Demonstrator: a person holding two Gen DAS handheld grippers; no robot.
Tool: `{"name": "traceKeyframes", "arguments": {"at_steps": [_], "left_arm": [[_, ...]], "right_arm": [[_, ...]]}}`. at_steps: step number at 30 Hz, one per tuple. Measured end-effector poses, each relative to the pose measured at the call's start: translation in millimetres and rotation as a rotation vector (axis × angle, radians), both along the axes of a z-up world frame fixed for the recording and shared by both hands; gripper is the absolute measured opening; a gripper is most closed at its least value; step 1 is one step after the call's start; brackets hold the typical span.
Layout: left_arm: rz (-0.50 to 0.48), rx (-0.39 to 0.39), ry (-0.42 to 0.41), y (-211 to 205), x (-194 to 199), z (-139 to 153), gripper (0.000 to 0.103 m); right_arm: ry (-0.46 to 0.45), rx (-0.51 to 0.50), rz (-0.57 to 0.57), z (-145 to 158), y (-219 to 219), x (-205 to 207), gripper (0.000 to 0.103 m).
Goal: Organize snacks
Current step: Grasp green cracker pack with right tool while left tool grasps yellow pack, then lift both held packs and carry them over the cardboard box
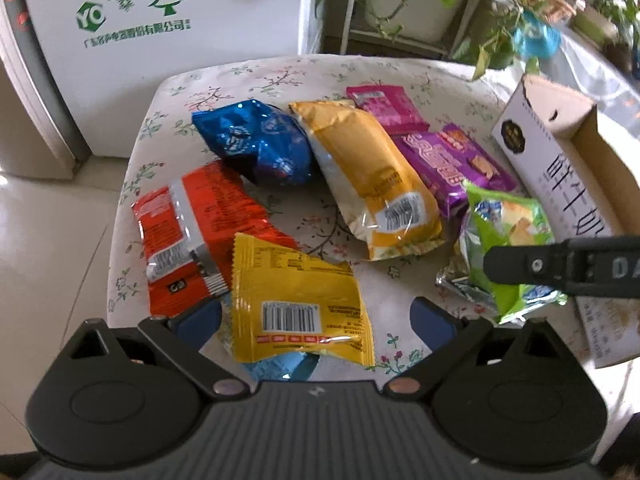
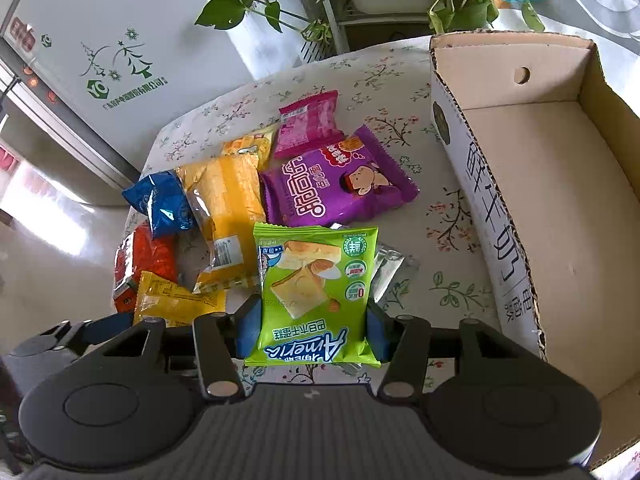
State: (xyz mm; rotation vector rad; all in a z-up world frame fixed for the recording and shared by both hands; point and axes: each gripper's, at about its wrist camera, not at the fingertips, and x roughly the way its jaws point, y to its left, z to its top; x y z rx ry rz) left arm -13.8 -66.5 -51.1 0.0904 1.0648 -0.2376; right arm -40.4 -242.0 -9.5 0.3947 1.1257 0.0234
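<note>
Right wrist: glossy green packet (image 2: pixel 316 292), crinkled.

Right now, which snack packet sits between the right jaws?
The lime-green cake packet. It alone sits between the right gripper pads; the purple packet and others lie untouched on the table.

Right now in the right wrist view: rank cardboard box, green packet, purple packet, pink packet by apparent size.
1. cardboard box
2. green packet, though it is nearest the camera, between the right gripper fingers, so this is unsure
3. purple packet
4. pink packet
</note>
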Motion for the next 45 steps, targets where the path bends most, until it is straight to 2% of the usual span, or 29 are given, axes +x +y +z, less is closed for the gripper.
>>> {"name": "traceKeyframes", "arguments": {"at_steps": [9, 14, 18, 21, 31, 33, 38, 45], "left_arm": [[0.019, 0.092, -0.027, -10, 4, -16, 0.099], [0.042, 0.119, -0.066, -9, 2, -21, 0.091], [0.046, 0.094, -0.089, -3, -2, -15, 0.074], [0.059, 0.062, -0.088, 3, -5, -12, 0.067], [0.120, -0.060, -0.089, 18, -23, -2, 0.060], [0.124, -0.073, -0.094, 20, -27, 1, 0.054], [0.136, -0.095, -0.131, 25, -35, 11, 0.048], [0.145, -0.125, -0.128, 30, -42, 12, 0.042]], "right_arm": [[0.003, 0.001, -0.002, -2, 0, 1, 0.059], [0.005, 0.004, -0.003, -1, -1, 0, 0.060], [-0.001, 0.006, -0.002, 0, -3, -1, 0.060], [-0.005, 0.009, 0.001, 1, -3, -2, 0.060], [-0.022, 0.026, 0.018, 5, -4, -4, 0.060], [-0.026, 0.031, 0.022, 6, -4, -5, 0.060], [-0.040, 0.038, 0.032, 10, -4, -7, 0.060], [-0.051, 0.040, 0.031, 13, -6, -10, 0.060]]}}
